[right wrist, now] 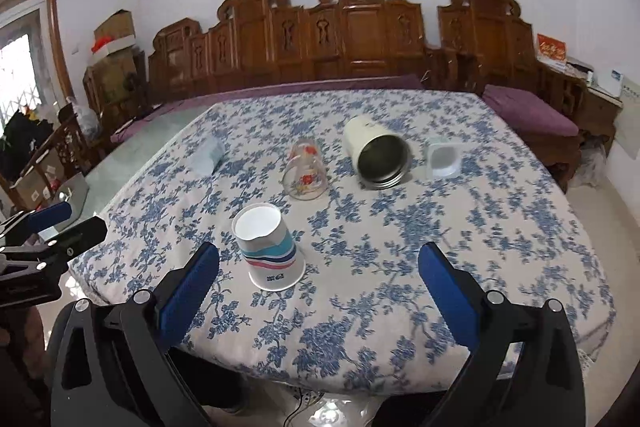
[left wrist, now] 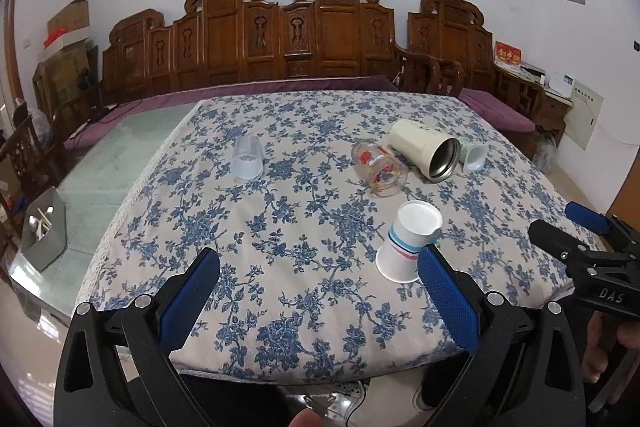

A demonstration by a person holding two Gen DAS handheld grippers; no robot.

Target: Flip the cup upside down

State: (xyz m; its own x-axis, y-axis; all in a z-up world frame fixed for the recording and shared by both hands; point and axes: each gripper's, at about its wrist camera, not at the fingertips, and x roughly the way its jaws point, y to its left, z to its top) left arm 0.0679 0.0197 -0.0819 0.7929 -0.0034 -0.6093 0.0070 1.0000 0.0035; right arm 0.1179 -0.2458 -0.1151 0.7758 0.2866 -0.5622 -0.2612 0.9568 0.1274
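A white paper cup with blue and red stripes stands upside down near the table's front edge. A cream steel-lined mug, a painted glass and a small pale cup lie on their sides further back. A frosted plastic cup is at the far left, upside down in the left wrist view. My left gripper is open and empty, left of the paper cup. My right gripper is open and empty, right of the paper cup.
The table carries a blue floral cloth. A carved wooden bench stands behind it. A grey metal box sits on the glass tabletop at left. The right gripper shows at the left view's right edge.
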